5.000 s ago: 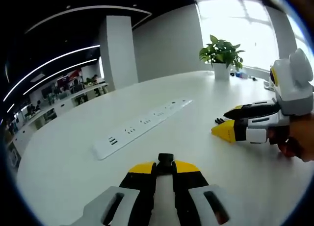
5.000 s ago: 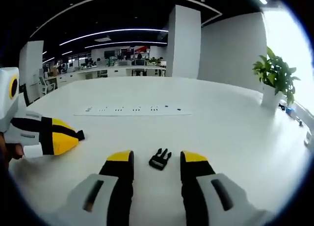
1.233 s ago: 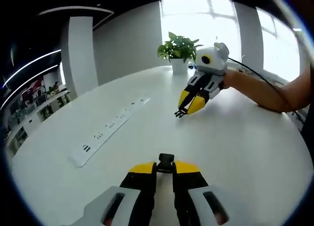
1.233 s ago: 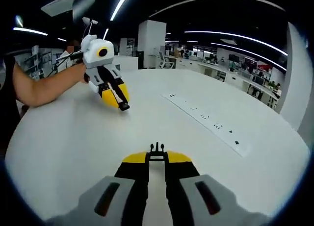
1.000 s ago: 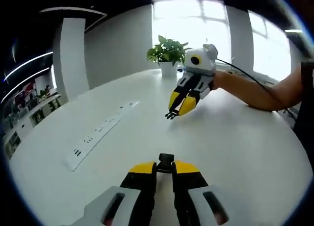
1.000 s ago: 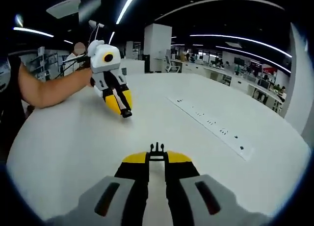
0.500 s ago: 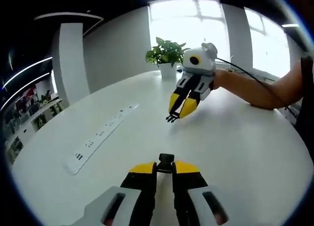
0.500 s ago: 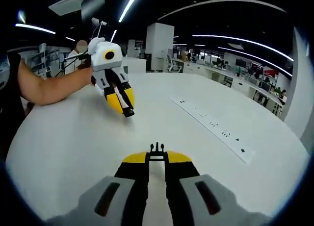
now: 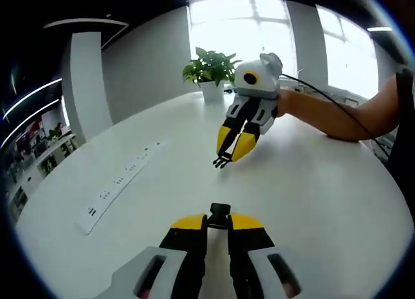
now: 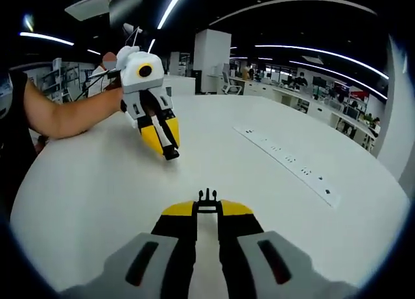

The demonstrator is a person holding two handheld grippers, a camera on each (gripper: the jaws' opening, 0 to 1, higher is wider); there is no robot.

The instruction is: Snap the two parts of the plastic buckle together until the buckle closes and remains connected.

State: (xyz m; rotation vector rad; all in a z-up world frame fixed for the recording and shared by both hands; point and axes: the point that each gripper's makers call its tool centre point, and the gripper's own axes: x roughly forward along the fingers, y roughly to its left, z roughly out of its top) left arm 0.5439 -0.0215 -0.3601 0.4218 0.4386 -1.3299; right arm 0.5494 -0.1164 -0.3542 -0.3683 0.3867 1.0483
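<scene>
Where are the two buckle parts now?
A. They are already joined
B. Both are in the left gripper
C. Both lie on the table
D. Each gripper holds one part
D: the left gripper is shut on the socket part, and the right gripper on the pronged part, apart.

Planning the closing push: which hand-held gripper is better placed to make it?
Neither clearly. The left hand-held gripper pinches the socket half; the right hand-held gripper pinches the pronged half. Both face each other with a gap between, so either could advance.
</scene>
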